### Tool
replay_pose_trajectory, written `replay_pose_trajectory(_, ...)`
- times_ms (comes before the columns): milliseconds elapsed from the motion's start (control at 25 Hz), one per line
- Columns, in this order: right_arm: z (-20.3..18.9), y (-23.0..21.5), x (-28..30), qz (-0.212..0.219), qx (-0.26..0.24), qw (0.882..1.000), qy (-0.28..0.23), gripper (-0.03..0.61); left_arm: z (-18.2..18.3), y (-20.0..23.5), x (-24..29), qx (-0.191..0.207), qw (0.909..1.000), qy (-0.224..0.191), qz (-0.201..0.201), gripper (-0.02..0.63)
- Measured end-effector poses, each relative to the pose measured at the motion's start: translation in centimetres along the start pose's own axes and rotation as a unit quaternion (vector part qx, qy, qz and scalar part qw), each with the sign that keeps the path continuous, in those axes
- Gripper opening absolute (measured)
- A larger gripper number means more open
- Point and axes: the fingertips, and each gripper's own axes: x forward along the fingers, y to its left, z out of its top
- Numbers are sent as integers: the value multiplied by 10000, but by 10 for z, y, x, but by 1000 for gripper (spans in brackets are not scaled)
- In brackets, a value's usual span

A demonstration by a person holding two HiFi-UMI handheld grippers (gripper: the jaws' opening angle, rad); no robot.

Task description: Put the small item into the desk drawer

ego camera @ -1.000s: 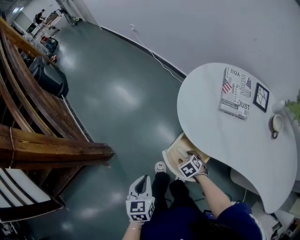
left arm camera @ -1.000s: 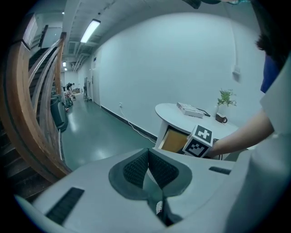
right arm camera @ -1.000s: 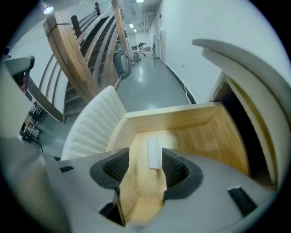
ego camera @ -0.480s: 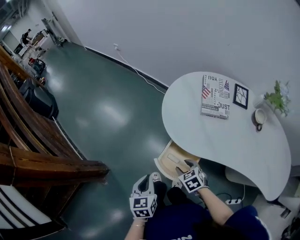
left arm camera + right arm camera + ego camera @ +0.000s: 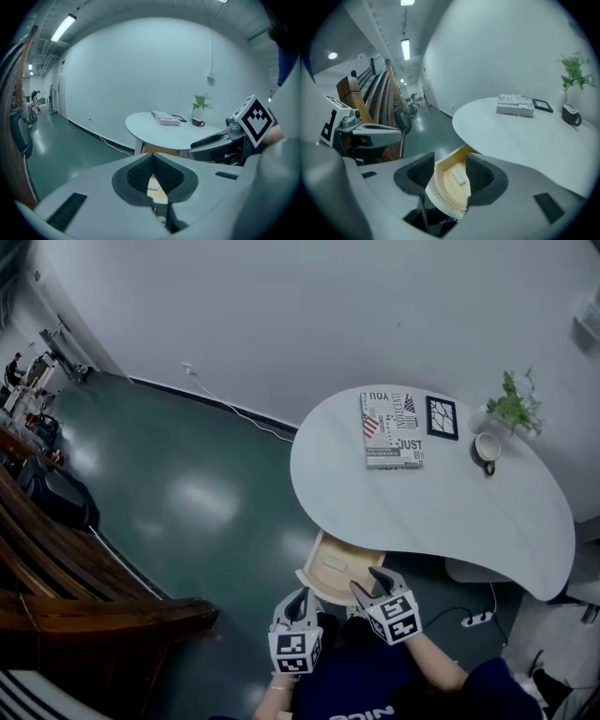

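Note:
The pale wooden drawer [image 5: 319, 579] stands pulled out from under the white round table [image 5: 441, 512]. A small white flat item [image 5: 334, 564] lies on the drawer's floor. My right gripper [image 5: 366, 582] hovers at the drawer's near edge, open, with nothing between its jaws. In the right gripper view the item [image 5: 458, 176] and the drawer's ribbed front [image 5: 443, 199] show past the spread jaws of that gripper [image 5: 450, 161]. My left gripper [image 5: 298, 598] hangs to the left, close to the body, shut and empty. In the left gripper view its pads [image 5: 140, 171] meet at the tips.
On the table lie a printed book [image 5: 391, 429], a black framed picture [image 5: 442, 417], a mug [image 5: 487, 448] and a small plant [image 5: 513, 404]. Dark wooden railings [image 5: 56, 568] stand at the left on the green floor. A power strip [image 5: 478, 618] lies under the table.
The right gripper has drawn back from over the drawer to its near edge. The head view has swung, so the table now sits nearer the middle. The left gripper has barely moved.

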Motion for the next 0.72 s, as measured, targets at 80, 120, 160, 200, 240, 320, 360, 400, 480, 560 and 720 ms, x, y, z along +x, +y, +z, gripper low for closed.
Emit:
replay_pose_trajectory(80,5,-6,-12,-202,77,9995,-213,216,7,-10,6,87,9996,-5,-260,5)
replay_pose_trajectory(120,8,-9,-18,-285,128,9990,-325,216,11,-15,8,137,9991,-6,-392,4)
replay_pose_trajectory(160,10,-12,-25,-345,217,9982,-445,211,15,-20,11,185,9985,-15,-519,5)
replay_pose_trajectory(200,12,-16,-30,-402,346,9970,-571,204,20,-24,15,228,9977,-33,-641,5)
replay_pose_trajectory(240,14,-21,-36,-477,495,9952,-697,202,25,-28,19,266,9968,-59,-757,5)
replay_pose_trajectory(320,19,-33,-47,-693,731,9906,-927,195,35,-36,27,324,9947,-131,-968,5)
replay_pose_trajectory(360,21,-39,-53,-826,778,9883,-1023,184,40,-40,30,347,9936,-176,-1058,5)
replay_pose_trajectory(400,24,-45,-59,-966,780,9860,-1110,169,45,-44,32,379,9925,-224,-1136,5)
replay_pose_trajectory(480,29,-53,-71,-1269,763,9806,-1286,120,53,-50,35,495,9902,-309,-1271,5)
replay_pose_trajectory(560,34,-62,-81,-1572,853,9730,-1462,60,59,-55,36,630,9874,-383,-1400,5)
replay_pose_trajectory(720,39,-74,-89,-1675,1133,9652,-1658,9,73,-61,39,697,9846,-497,-1524,5)
